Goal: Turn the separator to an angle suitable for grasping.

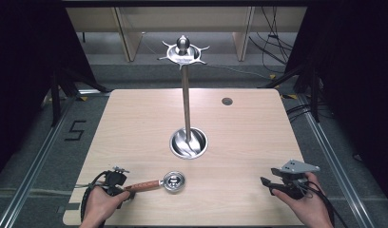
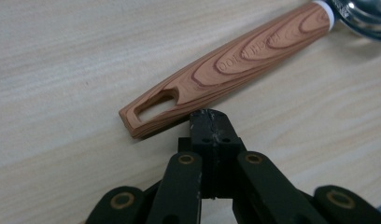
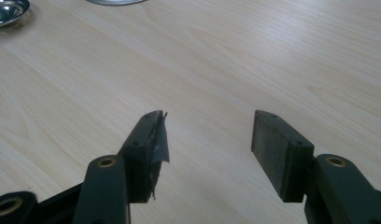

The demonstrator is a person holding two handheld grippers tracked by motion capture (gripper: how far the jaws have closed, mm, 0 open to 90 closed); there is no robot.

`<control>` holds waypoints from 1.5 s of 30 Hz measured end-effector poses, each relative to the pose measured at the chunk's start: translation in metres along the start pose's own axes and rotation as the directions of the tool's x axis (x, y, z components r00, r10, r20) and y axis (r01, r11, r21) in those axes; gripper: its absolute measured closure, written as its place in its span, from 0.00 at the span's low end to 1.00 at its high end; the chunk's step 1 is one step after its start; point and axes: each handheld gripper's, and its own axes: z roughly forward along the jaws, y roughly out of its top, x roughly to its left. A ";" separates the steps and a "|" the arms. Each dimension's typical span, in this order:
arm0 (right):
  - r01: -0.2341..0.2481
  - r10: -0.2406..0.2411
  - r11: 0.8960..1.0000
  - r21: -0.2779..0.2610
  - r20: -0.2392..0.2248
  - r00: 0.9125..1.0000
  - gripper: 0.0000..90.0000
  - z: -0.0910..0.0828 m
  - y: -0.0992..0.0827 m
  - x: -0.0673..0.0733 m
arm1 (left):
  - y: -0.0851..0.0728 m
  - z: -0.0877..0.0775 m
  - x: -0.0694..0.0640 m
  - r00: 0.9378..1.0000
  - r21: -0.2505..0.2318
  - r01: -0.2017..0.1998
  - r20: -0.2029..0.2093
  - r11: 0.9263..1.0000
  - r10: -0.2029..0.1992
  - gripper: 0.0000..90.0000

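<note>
A ladle-like utensil lies flat near the table's front edge, with a wood-grain handle (image 1: 143,185) (image 2: 226,65) and a round steel bowl (image 1: 174,181) (image 2: 361,14). My left gripper (image 1: 127,191) (image 2: 210,122) sits just behind the handle's slotted end. Its jaws are shut together with nothing between them, and the handle rests beside the tips. My right gripper (image 1: 267,185) (image 3: 207,135) rests at the front right, open and empty over bare wood. The steel bowl (image 3: 6,10) lies far off at its upper left.
A tall steel rack stands mid-table: a round base (image 1: 188,142), a thin pole (image 1: 185,102) and a hooked crown (image 1: 183,51) on top. A dark round hole (image 1: 227,101) marks the table's far right. Dark floor and cables surround the table.
</note>
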 end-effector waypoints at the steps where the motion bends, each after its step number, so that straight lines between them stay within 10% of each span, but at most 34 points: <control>1: 0.009 -0.009 1.000 -0.004 0.009 1.000 0.50 0.000 0.000 -0.001 | 0.005 0.001 0.002 1.000 -0.010 0.008 -0.008 1.000 -0.009 0.99; 25: 0.017 -0.017 1.000 -0.008 0.003 1.000 0.49 -0.002 0.001 0.005 | 0.091 0.033 -0.005 0.999 0.000 -0.016 -0.035 1.000 0.016 0.99; 35: 0.023 -0.023 1.000 -0.020 -0.003 1.000 0.49 -0.004 0.000 0.004 | 0.098 0.038 -0.015 0.999 -0.018 -0.017 -0.027 1.000 0.017 0.99; 42: 0.009 -0.009 1.000 -0.020 0.008 1.000 0.49 -0.008 -0.002 0.003 | 0.086 0.014 -0.011 0.996 -0.102 0.092 0.002 0.991 -0.092 0.72; 45: 0.000 0.000 1.000 -0.015 0.011 1.000 0.49 -0.009 -0.003 0.002 | 0.084 0.013 -0.009 0.984 -0.109 0.176 0.012 0.978 -0.176 0.61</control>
